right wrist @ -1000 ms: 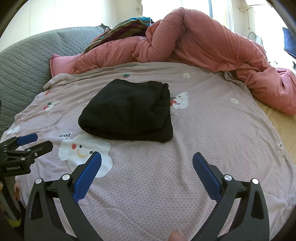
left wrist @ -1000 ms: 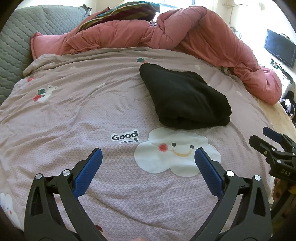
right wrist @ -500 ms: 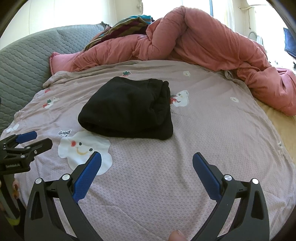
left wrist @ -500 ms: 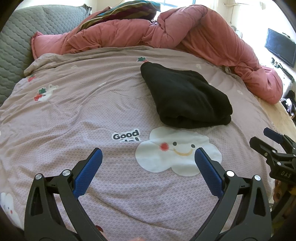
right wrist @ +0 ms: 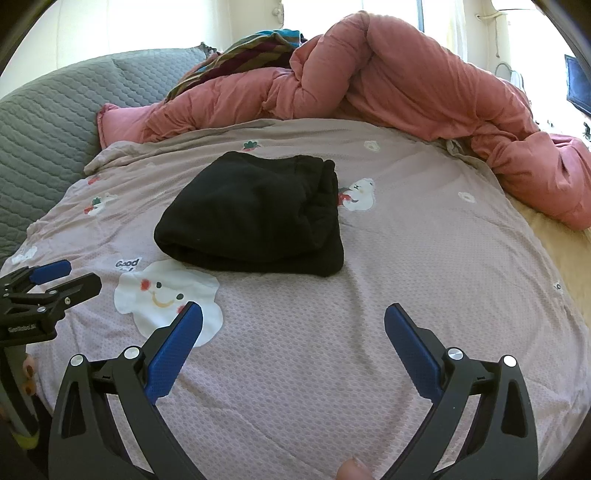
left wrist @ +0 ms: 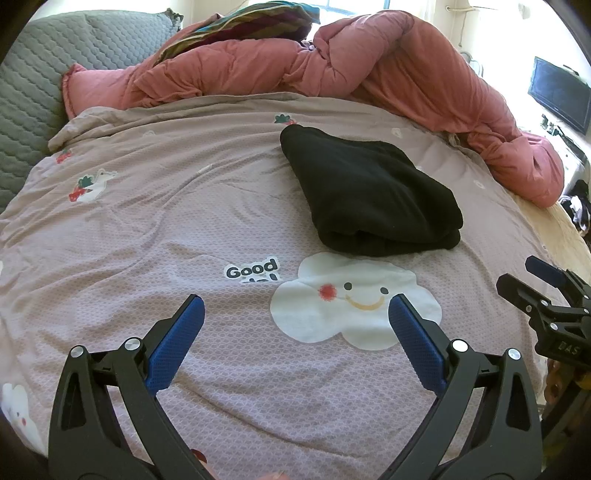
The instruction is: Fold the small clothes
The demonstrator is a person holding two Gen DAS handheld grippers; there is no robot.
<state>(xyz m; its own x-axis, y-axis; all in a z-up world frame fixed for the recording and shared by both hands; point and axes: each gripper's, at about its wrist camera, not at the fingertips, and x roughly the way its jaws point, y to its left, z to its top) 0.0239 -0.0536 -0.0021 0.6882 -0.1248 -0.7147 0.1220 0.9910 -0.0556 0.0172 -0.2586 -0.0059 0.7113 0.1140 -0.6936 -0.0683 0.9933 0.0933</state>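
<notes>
A black garment (left wrist: 369, 195) (right wrist: 255, 214) lies folded into a thick bundle on the mauve printed bed sheet (left wrist: 147, 229) (right wrist: 424, 258). My left gripper (left wrist: 295, 306) hovers open over the sheet, short of the bundle, above a white smiling-cloud print (left wrist: 354, 302). My right gripper (right wrist: 293, 317) also stands open, nearer than the garment and holding nothing. Each gripper shows at the edge of the other's view: the right one (left wrist: 532, 277) at the right, the left one (right wrist: 62, 277) at the left.
A bunched pink duvet (left wrist: 351, 70) (right wrist: 406, 92) runs along the far side and down the right. A grey quilted headboard (left wrist: 33, 85) (right wrist: 48, 125) stands at the left, with striped fabric (left wrist: 251, 22) on the duvet. A dark screen (left wrist: 557, 92) hangs far right.
Both views have drifted only slightly; the black bundle sits a touch lower in the frames. Both grippers stay open and the garment lies where it was.
</notes>
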